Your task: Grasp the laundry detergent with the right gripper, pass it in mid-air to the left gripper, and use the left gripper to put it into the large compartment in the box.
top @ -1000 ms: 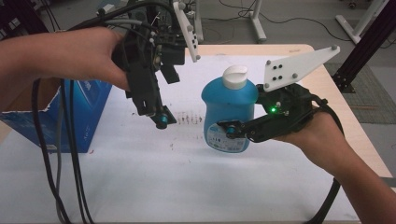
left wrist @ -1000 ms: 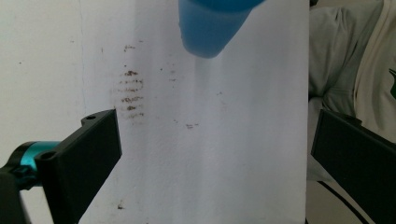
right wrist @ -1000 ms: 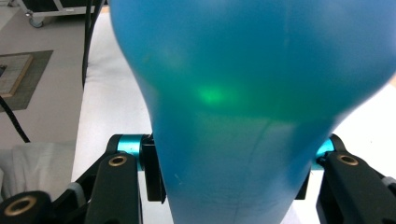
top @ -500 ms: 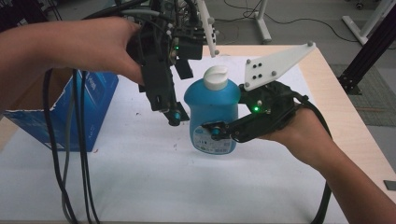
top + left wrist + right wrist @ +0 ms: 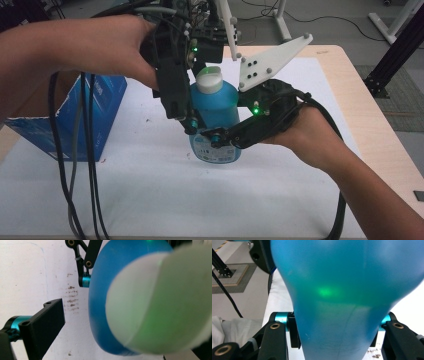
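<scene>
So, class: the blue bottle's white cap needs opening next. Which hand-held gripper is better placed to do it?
Probably the left hand-held gripper: it hangs open beside the white cap of the blue bottle. The right hand-held gripper is clamped on the bottle's lower body, steadying it.

Pale wooden table (image 5: 372, 120), white sheet (image 5: 150, 190) spread over it, blue cardboard box (image 5: 75, 120) left of the left gripper (image 5: 190, 125), blue bottle (image 5: 217, 107) standing between both grippers.

The high view looks forward and down from above. Each gripper view looks along its jaws, very near the bottle (image 5: 215, 107), which all three views share.
</scene>
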A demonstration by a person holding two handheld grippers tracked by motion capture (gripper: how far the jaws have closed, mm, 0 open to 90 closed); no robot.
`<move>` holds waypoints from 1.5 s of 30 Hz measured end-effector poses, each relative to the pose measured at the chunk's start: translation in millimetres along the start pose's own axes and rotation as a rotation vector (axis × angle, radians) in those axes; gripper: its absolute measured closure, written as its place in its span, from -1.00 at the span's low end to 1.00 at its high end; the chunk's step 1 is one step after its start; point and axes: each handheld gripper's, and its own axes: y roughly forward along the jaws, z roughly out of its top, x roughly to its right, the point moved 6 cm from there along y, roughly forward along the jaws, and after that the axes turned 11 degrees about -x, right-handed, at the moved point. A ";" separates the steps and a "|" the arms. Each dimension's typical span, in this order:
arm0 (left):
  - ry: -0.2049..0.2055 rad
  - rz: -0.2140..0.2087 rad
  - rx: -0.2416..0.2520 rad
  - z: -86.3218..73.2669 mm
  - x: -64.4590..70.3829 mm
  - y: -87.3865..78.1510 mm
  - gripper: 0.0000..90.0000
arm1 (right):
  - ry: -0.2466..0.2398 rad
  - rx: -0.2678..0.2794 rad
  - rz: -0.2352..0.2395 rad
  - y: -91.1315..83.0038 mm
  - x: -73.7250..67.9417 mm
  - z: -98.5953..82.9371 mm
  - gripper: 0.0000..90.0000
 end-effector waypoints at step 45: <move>0.063 -0.050 0.017 4.2 4.1 1.7 -0.34 | 0.002 -0.012 0.026 10.4 -4.4 6.0 0.02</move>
